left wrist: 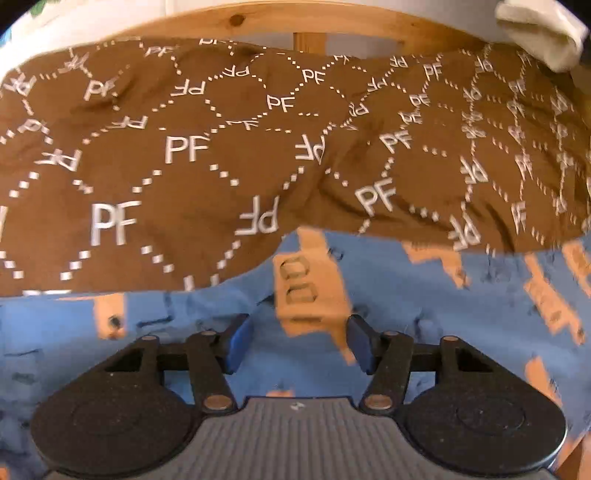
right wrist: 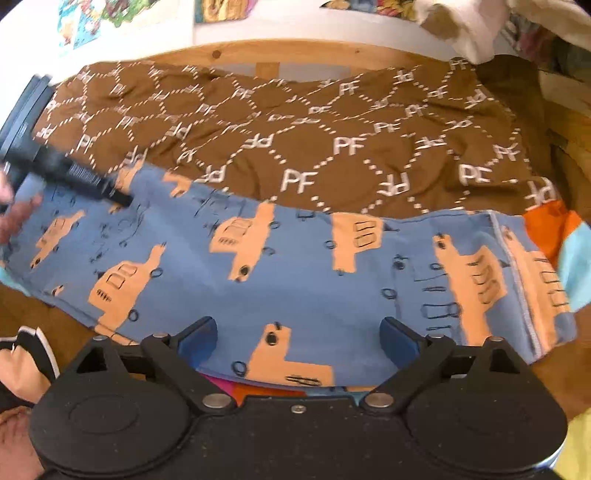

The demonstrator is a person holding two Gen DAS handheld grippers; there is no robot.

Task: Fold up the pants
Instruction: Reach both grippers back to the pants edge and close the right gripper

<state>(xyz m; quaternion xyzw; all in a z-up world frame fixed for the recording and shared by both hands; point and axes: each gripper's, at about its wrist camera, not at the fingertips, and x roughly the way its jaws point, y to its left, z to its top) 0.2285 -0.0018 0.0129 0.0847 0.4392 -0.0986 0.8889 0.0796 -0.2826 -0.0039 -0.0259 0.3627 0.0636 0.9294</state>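
At the bottom of the right wrist view, the right claw (right wrist: 298, 341) stands wide, its blue pads (right wrist: 197, 338) apart over the near edge of the pants (right wrist: 295, 266), with nothing pinched between them. The pants lie flat across the middle of the frame, a long band of soft blue knit printed with blocky orange trucks and thin black scribbles. A pale stitched seam runs down the right end. Under the near hem, bits of pink and orange cloth (right wrist: 251, 387) peep out.

At the far left of that frame the left claw (right wrist: 122, 195) shows as a dark, blurred bar reaching onto the left end of the pants; whether it touches them cannot be told from here.

In the left wrist view, the left claw (left wrist: 300, 343) sits low in the frame with its blue pads (left wrist: 238, 341) moderately apart above the pants (left wrist: 406, 302). No fabric is caught between them; the picture is motion-blurred.

Beyond the pants, across the upper half of both frames, lies a rumpled brown blanket (right wrist: 295, 147) with white dotted diamonds and "PF" letters, overlapping the far edge of the pants. Behind it runs a pale wooden rail (right wrist: 295, 55) with knots, and a cream towel (left wrist: 539, 33) hangs at the upper right.
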